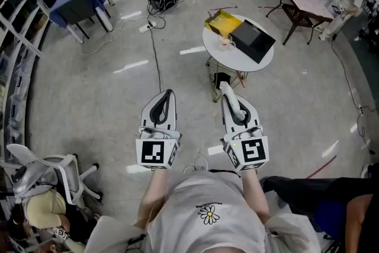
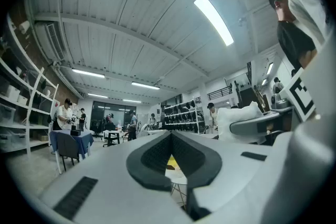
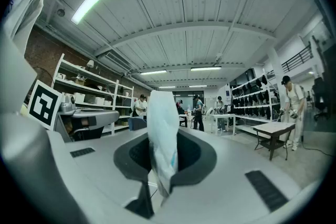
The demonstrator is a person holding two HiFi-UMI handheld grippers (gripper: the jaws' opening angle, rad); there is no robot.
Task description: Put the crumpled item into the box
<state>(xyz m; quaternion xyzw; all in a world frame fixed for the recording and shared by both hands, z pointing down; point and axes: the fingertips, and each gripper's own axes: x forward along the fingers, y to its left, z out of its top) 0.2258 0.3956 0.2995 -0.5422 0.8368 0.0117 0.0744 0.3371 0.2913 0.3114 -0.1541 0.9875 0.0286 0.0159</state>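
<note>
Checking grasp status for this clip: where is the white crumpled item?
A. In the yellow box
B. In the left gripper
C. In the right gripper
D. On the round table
C: the right gripper view shows the right gripper shut on the crumpled item, which sticks up between its jaws; the left gripper is shut with nothing in it.

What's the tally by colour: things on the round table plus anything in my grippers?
Yellow: 1, open box on the round table.
Black: 1, flat box on that table.
Pale: 1, small thing beside them, too small to identify.
White: 1, crumpled item in the right gripper.
Total: 4.
</note>
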